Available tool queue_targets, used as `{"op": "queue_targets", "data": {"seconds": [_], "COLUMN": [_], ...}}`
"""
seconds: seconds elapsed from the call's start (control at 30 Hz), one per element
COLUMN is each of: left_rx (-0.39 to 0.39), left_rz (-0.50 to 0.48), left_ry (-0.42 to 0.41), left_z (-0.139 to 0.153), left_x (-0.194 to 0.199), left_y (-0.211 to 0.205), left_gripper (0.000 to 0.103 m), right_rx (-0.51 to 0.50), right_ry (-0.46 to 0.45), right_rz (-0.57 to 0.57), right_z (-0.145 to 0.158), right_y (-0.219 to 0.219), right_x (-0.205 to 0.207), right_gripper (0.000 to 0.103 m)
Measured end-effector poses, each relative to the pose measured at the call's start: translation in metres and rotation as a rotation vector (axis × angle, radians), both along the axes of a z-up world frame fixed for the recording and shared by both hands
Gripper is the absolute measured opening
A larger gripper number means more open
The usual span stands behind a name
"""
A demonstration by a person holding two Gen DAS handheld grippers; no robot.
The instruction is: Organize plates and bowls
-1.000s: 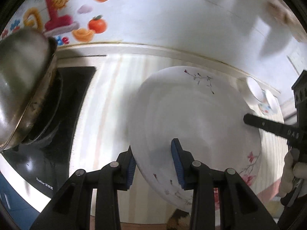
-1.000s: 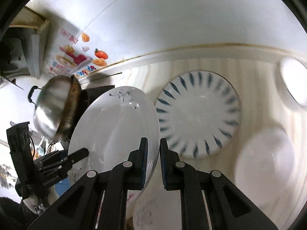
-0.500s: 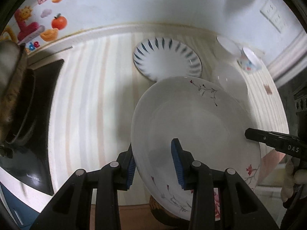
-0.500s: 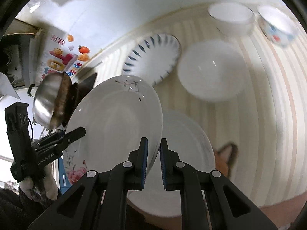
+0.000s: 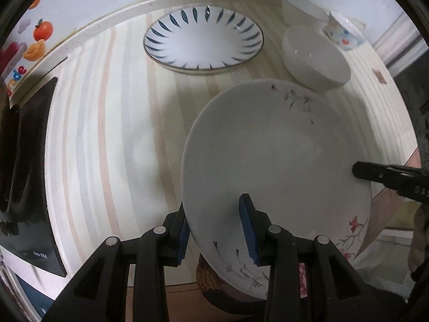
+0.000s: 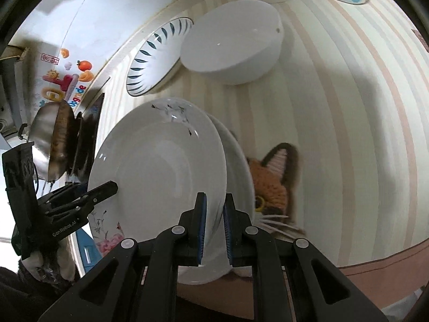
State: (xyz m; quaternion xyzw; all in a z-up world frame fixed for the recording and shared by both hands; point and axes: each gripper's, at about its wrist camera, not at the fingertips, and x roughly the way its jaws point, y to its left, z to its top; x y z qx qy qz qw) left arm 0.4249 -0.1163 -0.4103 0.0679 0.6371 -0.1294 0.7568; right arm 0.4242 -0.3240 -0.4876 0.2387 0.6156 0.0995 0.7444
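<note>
The flowered plate (image 5: pixel 273 166) is held tilted above the front edge of the surface (image 5: pixel 107 123), over a second plate (image 6: pixel 238 161) lying on a fox mat (image 6: pixel 273 182). The left gripper (image 5: pixel 217 228) clamps one rim and the right gripper (image 6: pixel 213 222) the opposite rim, which steadies it for stacking. The blue-patterned plate (image 5: pixel 203 40) and bowls (image 5: pixel 316 56) sit near the back edge.

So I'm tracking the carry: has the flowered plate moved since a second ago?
Yes. In the left wrist view the flowered plate hid the blue-patterned plate then; now it sits below it, nearer the counter's front edge.
</note>
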Motion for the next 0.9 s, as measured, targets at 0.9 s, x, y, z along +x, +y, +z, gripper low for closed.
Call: {"op": "queue_targets", "data": {"seconds": [0.9], "left_rx": [0.037], "left_rz": [0.003], "left_ry": [0.079], "left_z": [0.001], "left_x": [0.01], "left_y": [0.012], "left_gripper": [0.032], "right_rx": [-0.147], "right_ry": [0.188], "right_rz": [0.112], "right_z": [0.007], "right_y": [0.021], "right_x": [0.015], "right_gripper": [0.029]}}
